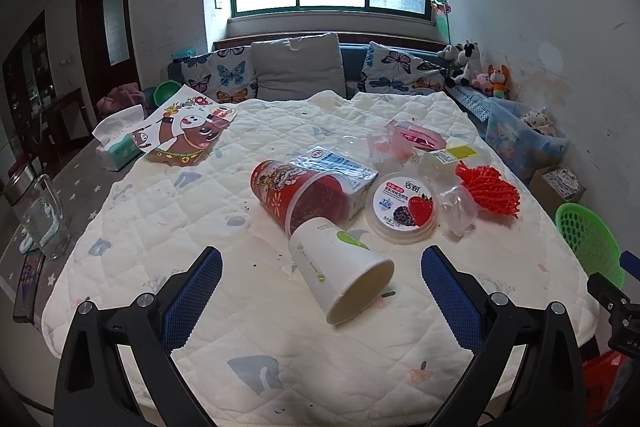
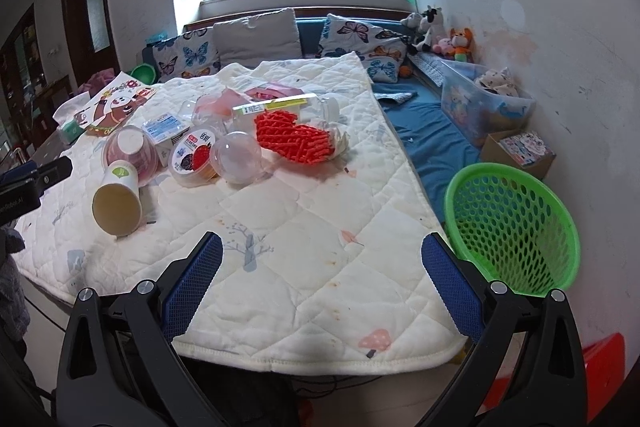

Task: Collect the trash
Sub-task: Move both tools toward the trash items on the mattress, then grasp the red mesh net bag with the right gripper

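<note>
Trash lies on a white quilted table cover (image 1: 192, 211). A white paper cup (image 1: 340, 275) lies on its side, mouth toward me, just ahead of my open, empty left gripper (image 1: 320, 267). Behind it are a red plastic cup (image 1: 300, 199), a clear-wrapped box (image 1: 340, 167), a round berry-label tub (image 1: 404, 211), red foam netting (image 1: 488, 187) and pink wrappers (image 1: 404, 139). My right gripper (image 2: 320, 259) is open and empty over the cover's near edge, with the green mesh basket (image 2: 516, 227) to its right. The paper cup (image 2: 118, 203) and netting (image 2: 292, 139) show there too.
A tissue pack (image 1: 120, 143) and a cartoon picture sheet (image 1: 188, 131) lie at the far left. A glass jar (image 1: 40, 215) stands left of the cover. A sofa with butterfly cushions (image 1: 296, 67) is behind. Storage bins and a box (image 2: 516, 147) line the right wall.
</note>
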`<state>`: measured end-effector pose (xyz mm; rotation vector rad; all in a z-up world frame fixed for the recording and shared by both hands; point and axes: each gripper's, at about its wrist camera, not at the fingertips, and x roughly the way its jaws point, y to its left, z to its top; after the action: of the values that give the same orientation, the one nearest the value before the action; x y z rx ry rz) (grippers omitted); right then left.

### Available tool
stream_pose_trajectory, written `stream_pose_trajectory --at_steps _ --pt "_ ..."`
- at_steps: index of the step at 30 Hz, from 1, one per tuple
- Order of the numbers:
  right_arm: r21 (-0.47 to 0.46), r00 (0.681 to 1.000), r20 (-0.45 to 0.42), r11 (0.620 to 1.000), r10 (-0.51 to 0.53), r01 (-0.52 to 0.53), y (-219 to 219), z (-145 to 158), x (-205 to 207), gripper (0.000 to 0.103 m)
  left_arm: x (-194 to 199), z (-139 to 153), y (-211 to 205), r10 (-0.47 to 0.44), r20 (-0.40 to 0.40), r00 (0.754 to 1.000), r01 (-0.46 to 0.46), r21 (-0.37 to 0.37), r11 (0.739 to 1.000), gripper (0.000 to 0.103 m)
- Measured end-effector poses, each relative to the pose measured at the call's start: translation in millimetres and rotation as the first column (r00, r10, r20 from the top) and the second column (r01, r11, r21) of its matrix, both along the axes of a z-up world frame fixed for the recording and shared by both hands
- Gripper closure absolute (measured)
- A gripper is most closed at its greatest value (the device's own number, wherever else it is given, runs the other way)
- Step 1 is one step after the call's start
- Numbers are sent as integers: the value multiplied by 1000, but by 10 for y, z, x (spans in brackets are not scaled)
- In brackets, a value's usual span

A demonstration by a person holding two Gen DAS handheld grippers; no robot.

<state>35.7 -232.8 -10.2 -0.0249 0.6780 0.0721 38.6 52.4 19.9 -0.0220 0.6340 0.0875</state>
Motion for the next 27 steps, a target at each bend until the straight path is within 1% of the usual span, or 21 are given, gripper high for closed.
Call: stream_pose_trajectory --at_steps 6,13,16,21,27 --pt "11 999 -12 999 49 -49 68 -9 172 4 110 18 147 31 -14 999 -31 -13 999 6" --pt "72 991 -28 989 133 -131 104 -1 451 5 256 -25 241 52 -37 998 -53 -16 998 6" --pt "106 988 -40 984 151 -146 89 -4 604 6 326 -55 257 52 -50 997 -53 -20 998 6" --pt "143 987 -65 980 146 -136 29 -6 883 12 447 -103 287 52 -67 996 -54 -26 998 6" --pt "130 978 -83 975 193 -182 144 -17 1244 20 580 -155 297 49 -89 995 -52 -32 998 6"
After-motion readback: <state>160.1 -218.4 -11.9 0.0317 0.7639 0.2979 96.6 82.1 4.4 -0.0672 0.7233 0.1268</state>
